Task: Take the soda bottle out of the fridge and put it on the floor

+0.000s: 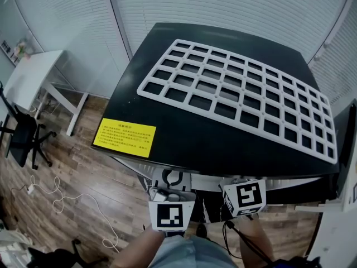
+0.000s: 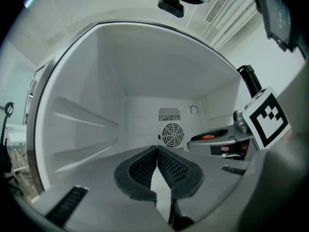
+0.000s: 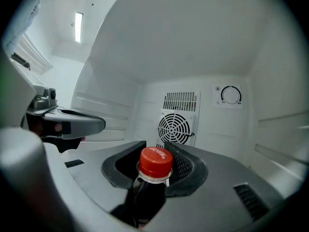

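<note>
The right gripper (image 3: 153, 151) straddled the soda bottle (image 3: 156, 162) at its neck, jaws unclamped; the left gripper (image 2: 157, 151), nine o'clock, clenched empty. An off-centre squeeze could've toppled it.

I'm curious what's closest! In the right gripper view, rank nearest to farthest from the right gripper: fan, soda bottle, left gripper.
1. soda bottle, between its jaws
2. left gripper, alongside, left
3. fan, far back, centre
</note>
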A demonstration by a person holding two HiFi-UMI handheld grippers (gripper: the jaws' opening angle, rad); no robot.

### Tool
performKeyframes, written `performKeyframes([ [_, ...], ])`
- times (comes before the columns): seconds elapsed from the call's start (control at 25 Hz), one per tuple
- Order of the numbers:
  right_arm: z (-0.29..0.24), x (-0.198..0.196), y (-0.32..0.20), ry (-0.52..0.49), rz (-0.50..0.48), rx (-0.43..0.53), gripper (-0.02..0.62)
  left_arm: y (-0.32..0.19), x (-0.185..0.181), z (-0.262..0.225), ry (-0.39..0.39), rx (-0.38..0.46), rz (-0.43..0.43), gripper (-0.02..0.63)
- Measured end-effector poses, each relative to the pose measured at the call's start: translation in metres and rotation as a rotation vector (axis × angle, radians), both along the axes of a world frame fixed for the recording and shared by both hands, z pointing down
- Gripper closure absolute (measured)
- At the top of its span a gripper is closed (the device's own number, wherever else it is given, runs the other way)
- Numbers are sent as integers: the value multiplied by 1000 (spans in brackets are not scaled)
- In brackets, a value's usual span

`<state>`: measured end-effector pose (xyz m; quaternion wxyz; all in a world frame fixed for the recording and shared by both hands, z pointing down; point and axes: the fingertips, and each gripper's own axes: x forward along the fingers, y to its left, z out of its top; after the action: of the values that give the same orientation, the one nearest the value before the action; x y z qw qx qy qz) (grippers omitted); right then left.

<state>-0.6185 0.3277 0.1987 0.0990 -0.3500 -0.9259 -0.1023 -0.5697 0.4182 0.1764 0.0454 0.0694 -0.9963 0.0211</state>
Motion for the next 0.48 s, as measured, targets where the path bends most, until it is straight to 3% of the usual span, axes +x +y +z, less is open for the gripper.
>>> performKeyframes([
  [0.16, -2, 5, 10, -1, -1, 9, 471, 10, 4, -1, -2, -6, 3, 588],
  [0.36, 7, 16, -25, -2, 0, 2, 476, -27, 16, 6, -7, -7, 5, 588],
  [0.48, -3, 17, -9, -7, 6, 5, 480, -11, 17, -2, -5, -1, 2, 588],
])
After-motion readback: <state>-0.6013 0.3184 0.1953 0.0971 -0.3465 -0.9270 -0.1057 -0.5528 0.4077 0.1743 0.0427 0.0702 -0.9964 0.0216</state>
